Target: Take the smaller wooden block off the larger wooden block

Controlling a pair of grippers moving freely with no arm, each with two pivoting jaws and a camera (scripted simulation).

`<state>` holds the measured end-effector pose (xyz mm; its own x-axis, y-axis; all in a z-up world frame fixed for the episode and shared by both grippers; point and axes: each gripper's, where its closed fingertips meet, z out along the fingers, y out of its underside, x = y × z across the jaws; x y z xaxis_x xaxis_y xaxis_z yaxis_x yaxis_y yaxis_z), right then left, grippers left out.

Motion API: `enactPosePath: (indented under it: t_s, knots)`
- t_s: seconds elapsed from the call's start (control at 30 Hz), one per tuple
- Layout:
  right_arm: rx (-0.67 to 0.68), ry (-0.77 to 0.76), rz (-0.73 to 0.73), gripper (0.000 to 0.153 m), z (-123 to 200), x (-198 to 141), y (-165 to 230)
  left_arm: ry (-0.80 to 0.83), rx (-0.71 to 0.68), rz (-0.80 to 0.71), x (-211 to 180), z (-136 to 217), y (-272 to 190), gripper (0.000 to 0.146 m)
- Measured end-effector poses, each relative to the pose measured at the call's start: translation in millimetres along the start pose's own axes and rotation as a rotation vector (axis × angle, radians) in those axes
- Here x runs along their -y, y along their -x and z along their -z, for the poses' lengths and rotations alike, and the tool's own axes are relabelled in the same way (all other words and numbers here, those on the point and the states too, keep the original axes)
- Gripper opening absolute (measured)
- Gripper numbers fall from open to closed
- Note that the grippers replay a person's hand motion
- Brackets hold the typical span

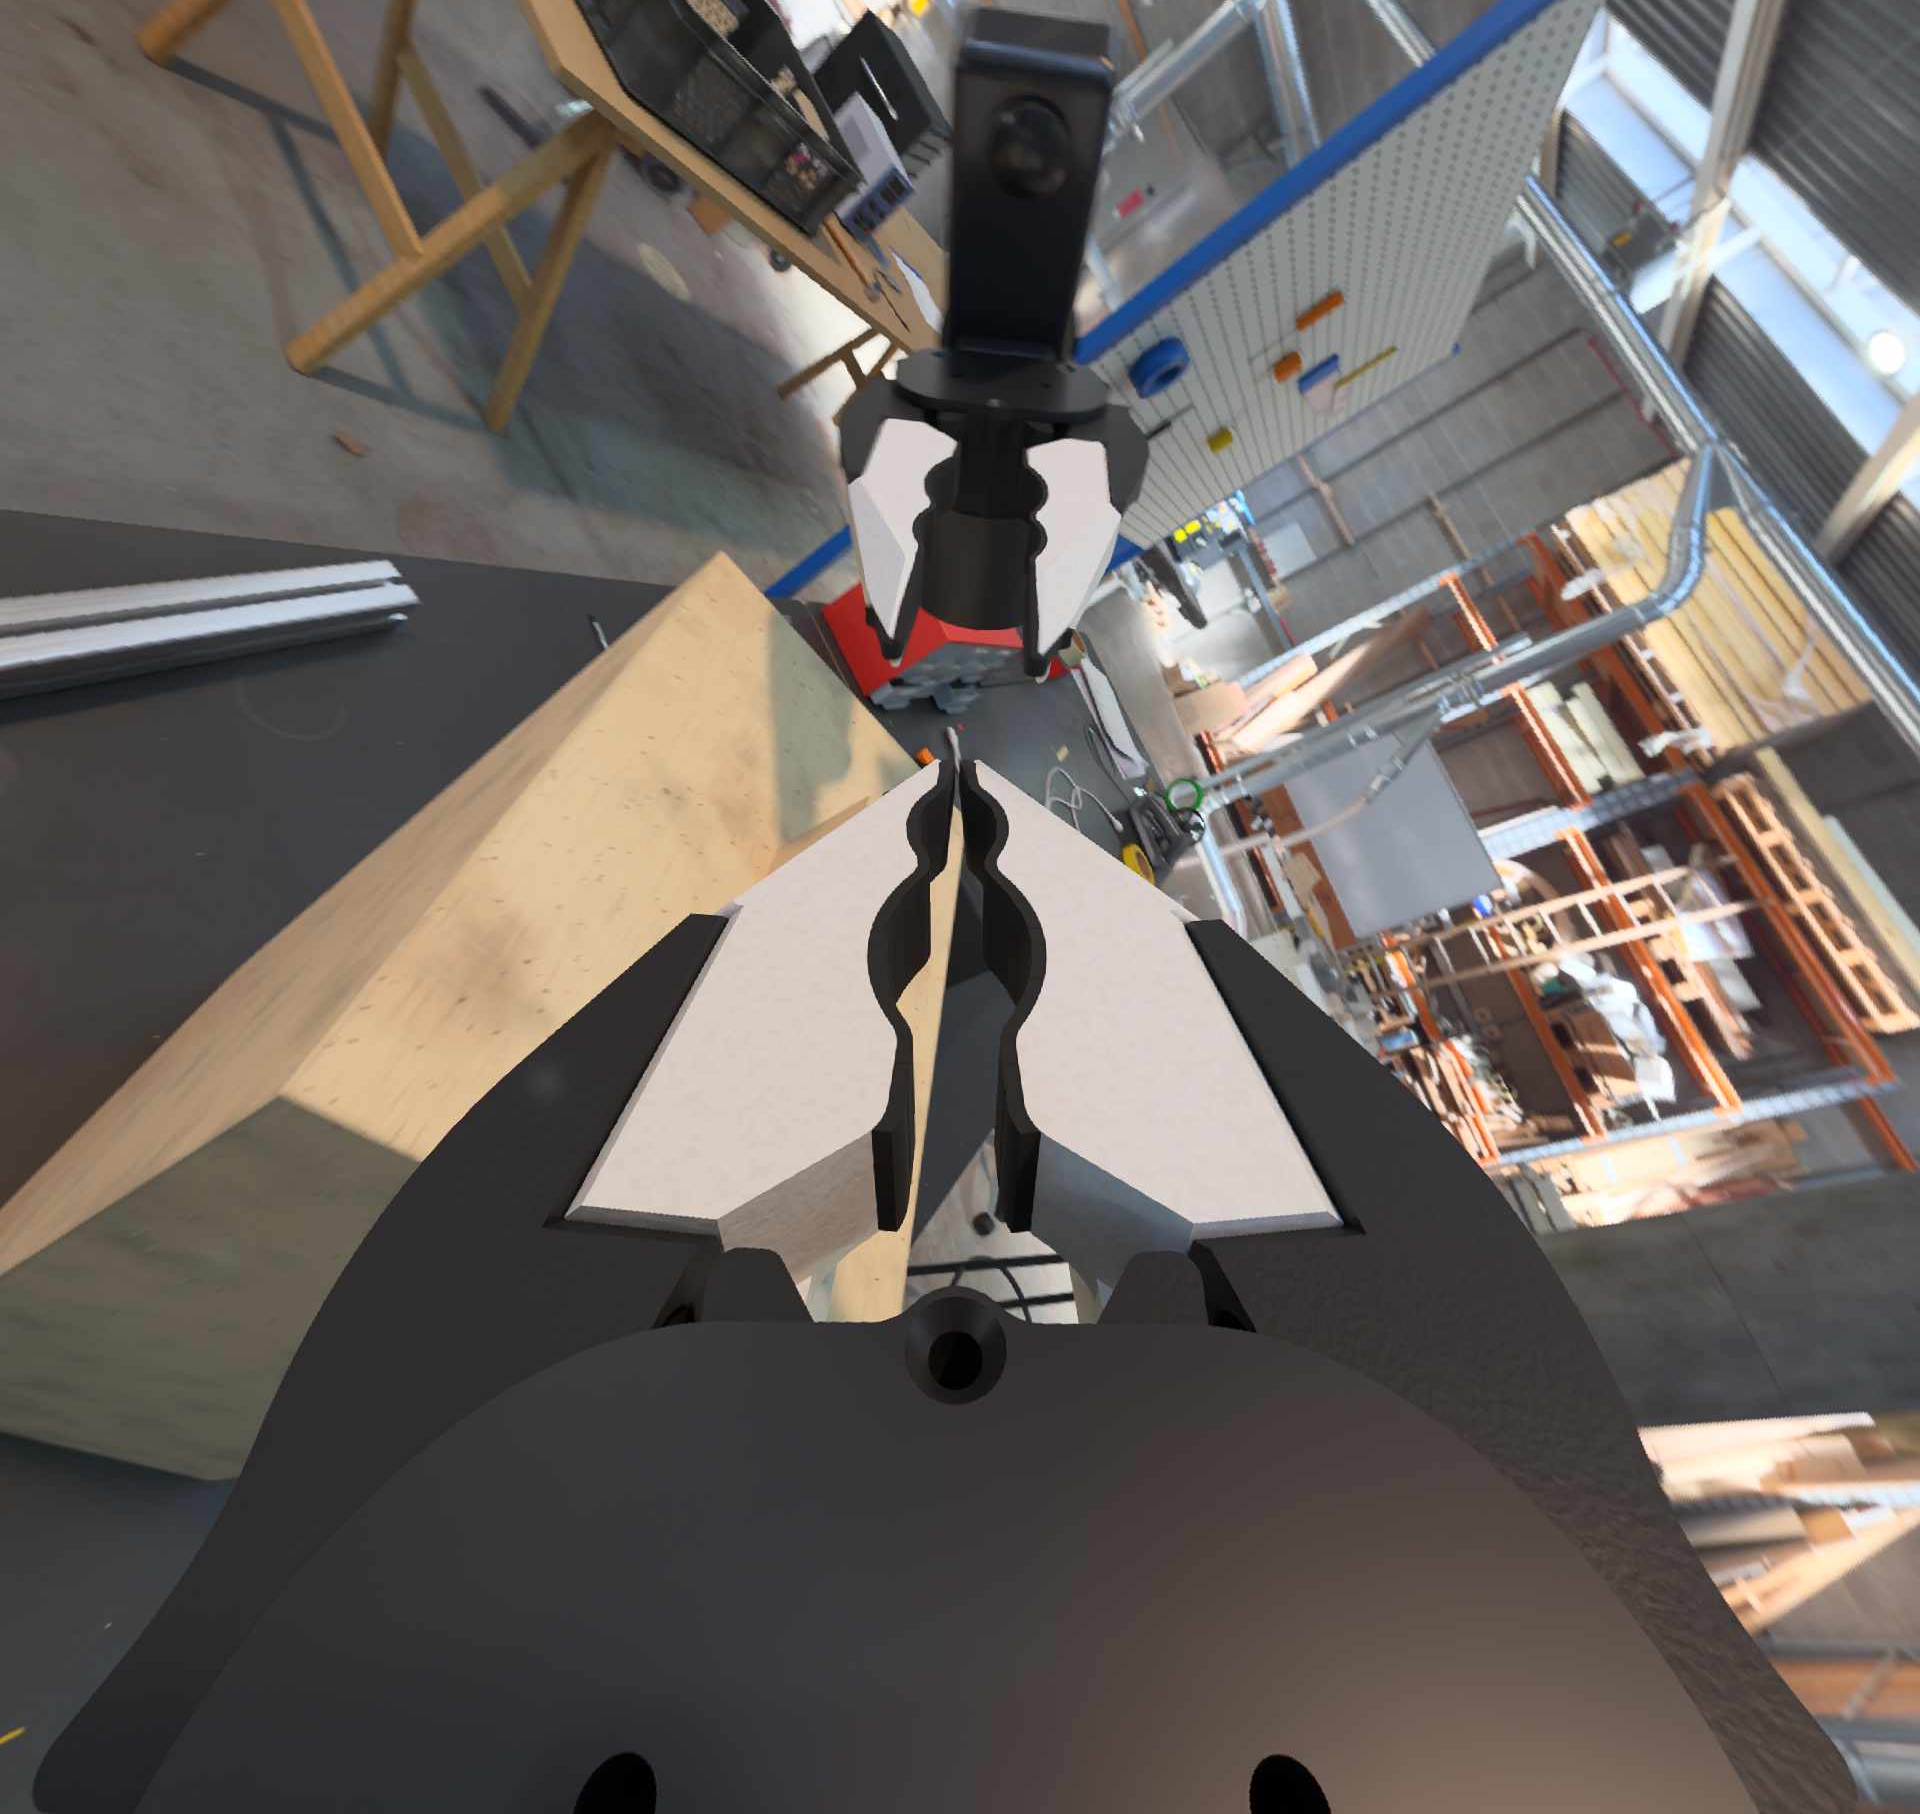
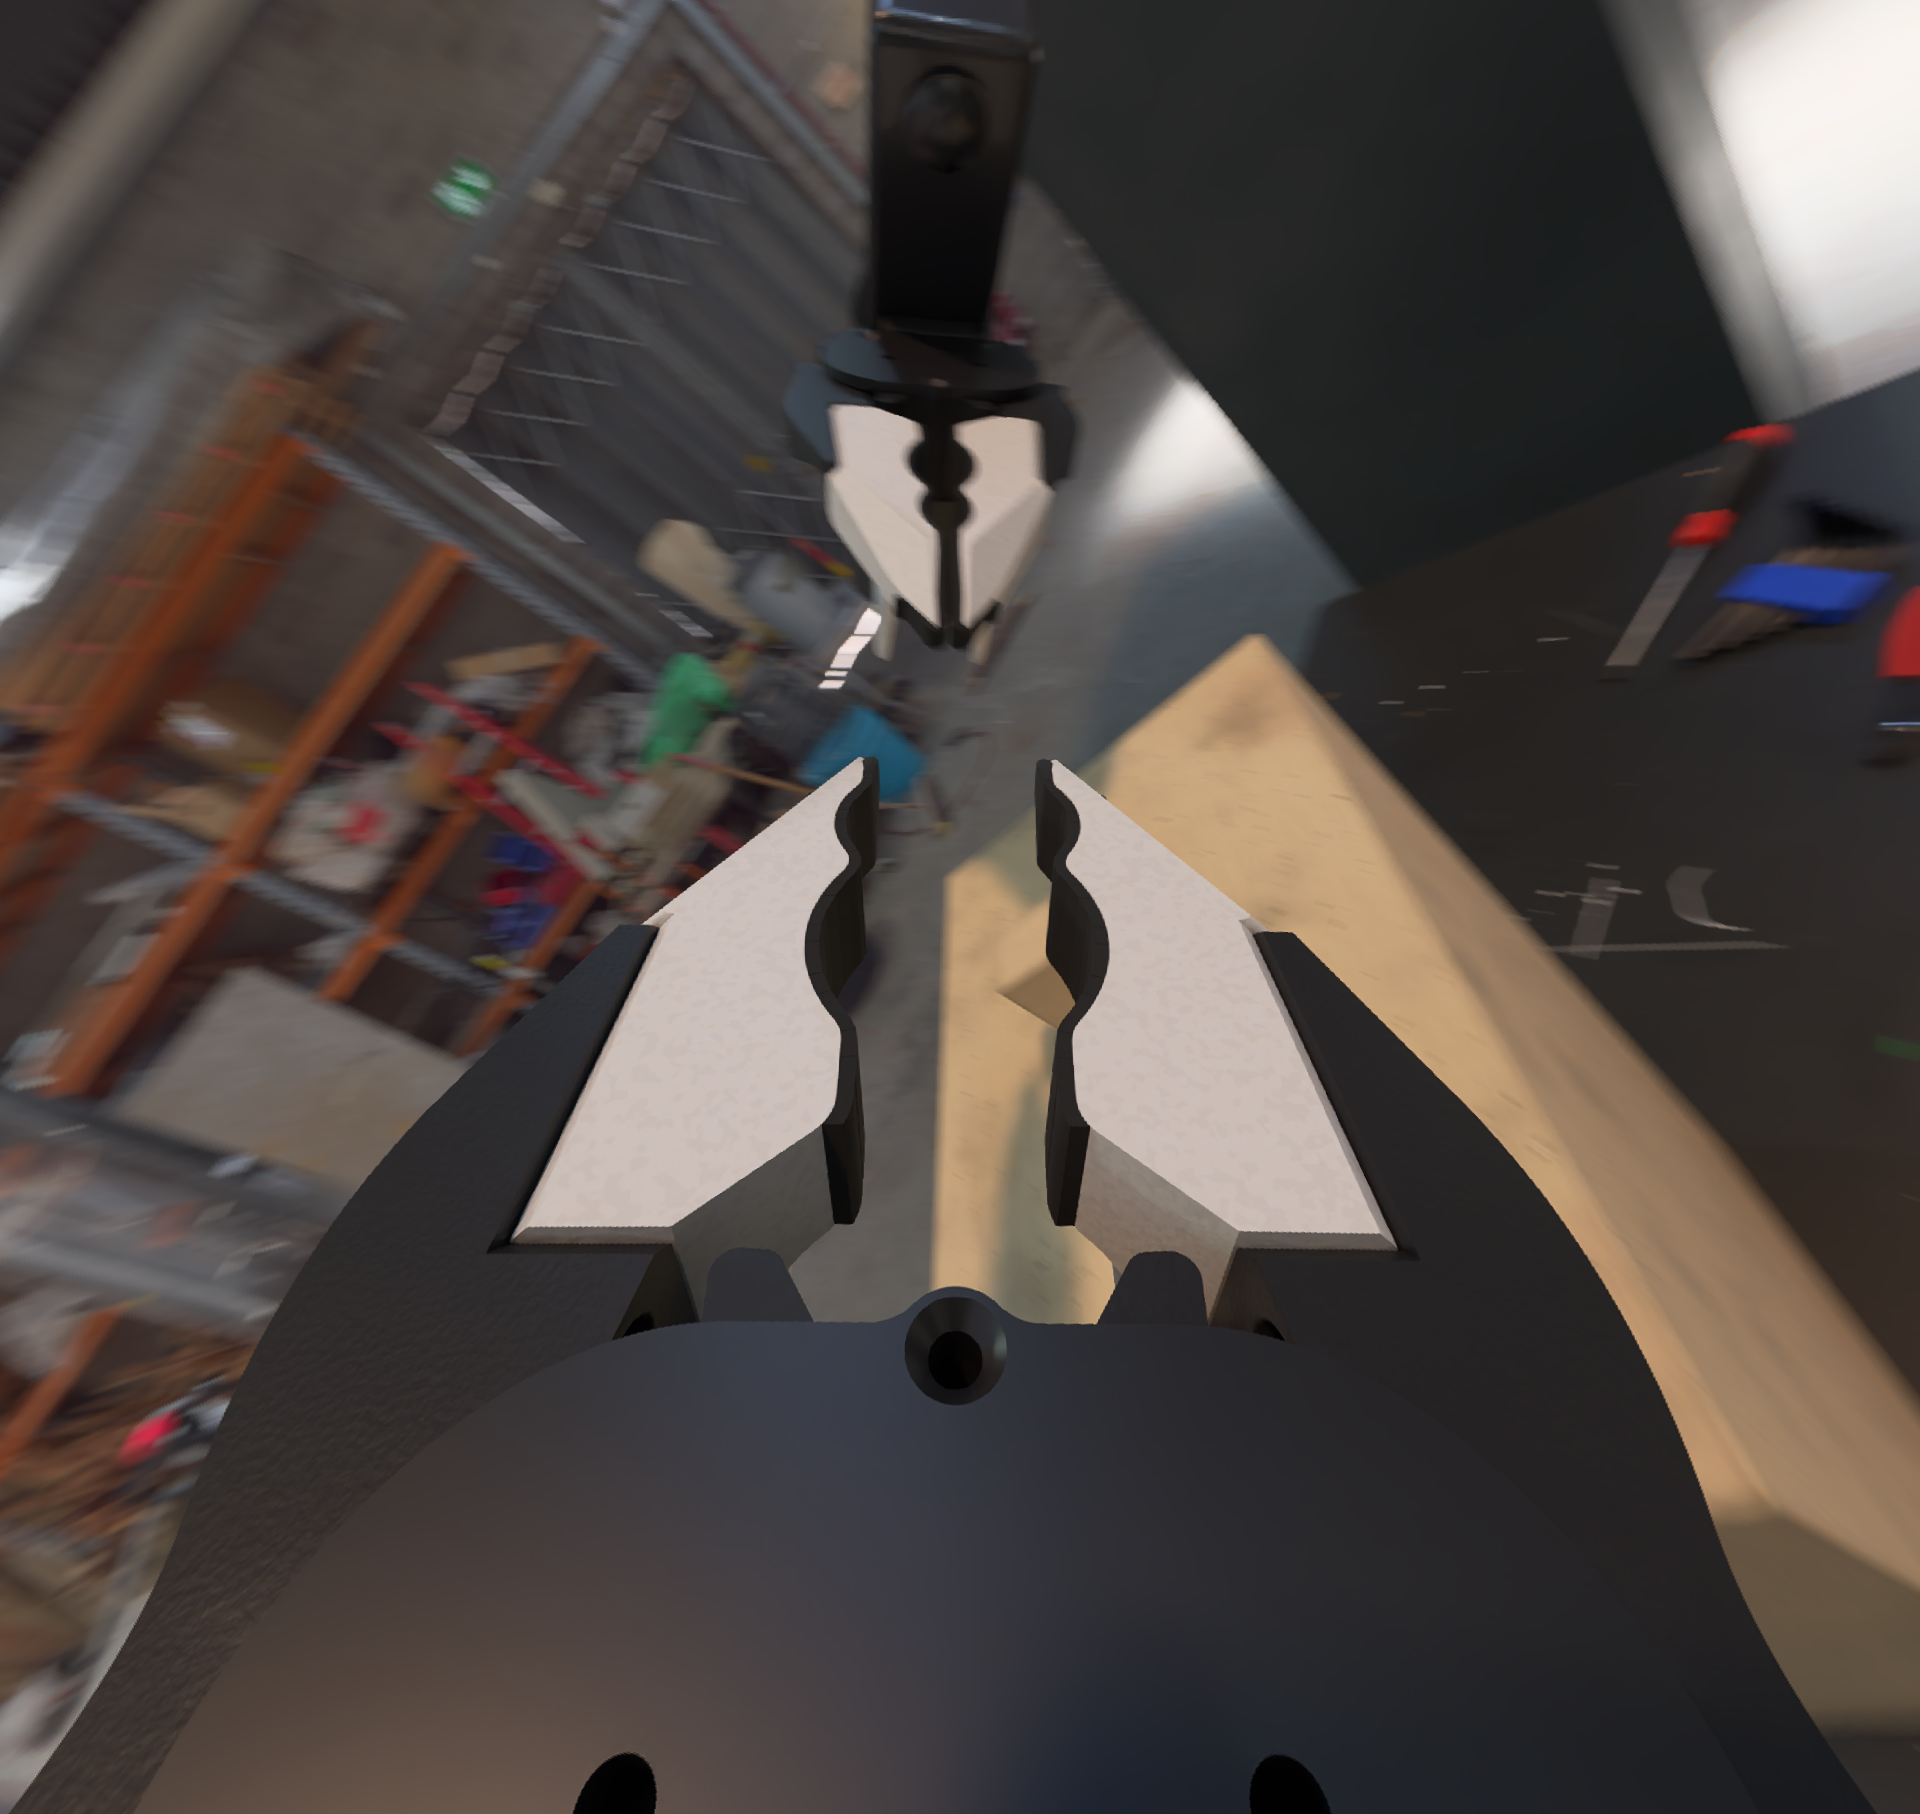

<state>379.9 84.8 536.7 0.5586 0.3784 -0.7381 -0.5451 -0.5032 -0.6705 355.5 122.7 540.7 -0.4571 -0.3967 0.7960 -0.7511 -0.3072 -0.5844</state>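
In the left wrist view the large pale wooden block (image 1: 499, 985) fills the left half of the frame, its long axis running from lower left up toward the centre, resting on the dark grey tabletop (image 1: 156, 829). The left gripper (image 1: 958, 777) sits at the block's right-hand edge with its jaws nearly closed, only a thin slit between the tips; nothing is visibly clamped between them.

In the right wrist view the same large block (image 2: 1299, 1089) stretches along the right side of the frame. A small tan wooden wedge-like piece (image 2: 1034, 997), likely the smaller wooden block, peeks out low between the fingers, just left of the right-hand finger, seemingly on the large block's top face. The right gripper (image 2: 956, 777) is parted to a moderate gap and holds nothing.

In my judgement the right gripper is the nearer one: the small block lies below and short of its fingertips, slightly right of centre, so the coming move turns on shifting that way and lowering over it.
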Motion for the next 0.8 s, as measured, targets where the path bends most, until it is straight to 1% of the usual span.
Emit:
enactPosePath:
  t_s: [0.07,0.13,0.17,0.2,0.27,0.3,0.33,0.4,0.43,0.53,0.6,0.67,0.8]
  knots:
    - [-0.166,0.022,0.096,0.033,15.2,-3.4,-14.0,-0.027,0.028,0.001,5.3,7.9,3.8,0.001]
    - [-0.309,0.144,0.288,0.038,23.6,-21.8,-20.6,-0.018,0.030,0.004,5.8,14.1,4.1,0.001]
    - [-0.343,0.195,0.382,0.047,23.1,-28.8,-20.0,0.002,0.028,0.020,4.3,16.0,4.2,0.001]
    - [-0.345,0.231,0.458,0.055,20.4,-33.1,-17.4,0.009,0.028,0.037,3.3,17.3,4.9,0.001]
    - [-0.326,0.274,0.556,0.058,14.3,-32.3,-17.9,0.030,0.020,0.088,-1.7,18.5,7.3,0.001]
    - [-0.337,0.290,0.568,0.058,11.8,-31.4,-21.8,0.045,0.007,0.120,-3.9,18.8,8.4,0.001]
    - [-0.321,0.327,0.556,0.057,8.5,-34.2,-23.4,0.041,-0.010,0.149,-4.3,19.0,9.2,0.001]
    - [-0.261,0.416,0.527,0.047,2.5,-45.4,-23.8,0.051,-0.056,0.182,-6.8,18.7,7.2,0.001]
    - [-0.259,0.463,0.531,0.044,0.8,-51.0,-25.3,0.060,-0.076,0.173,-7.4,18.0,4.9,0.001]
    - [-0.292,0.525,0.606,0.040,-4.1,-60.0,-27.4,0.089,-0.097,0.073,-9.3,14.1,-4.4,0.001]
    - [-0.307,0.550,0.650,0.025,-6.0,-62.8,-28.5,0.095,-0.086,-0.007,-9.9,11.8,-9.3,0.001]
    - [-0.316,0.546,0.663,0.022,-7.8,-63.4,-28.6,0.110,-0.087,-0.050,-11.9,10.2,-13.8,0.001]
    - [-0.316,0.545,0.674,0.021,-10.2,-64.6,-27.3,0.127,-0.106,-0.059,-16.0,6.7,-19.0,0.001]
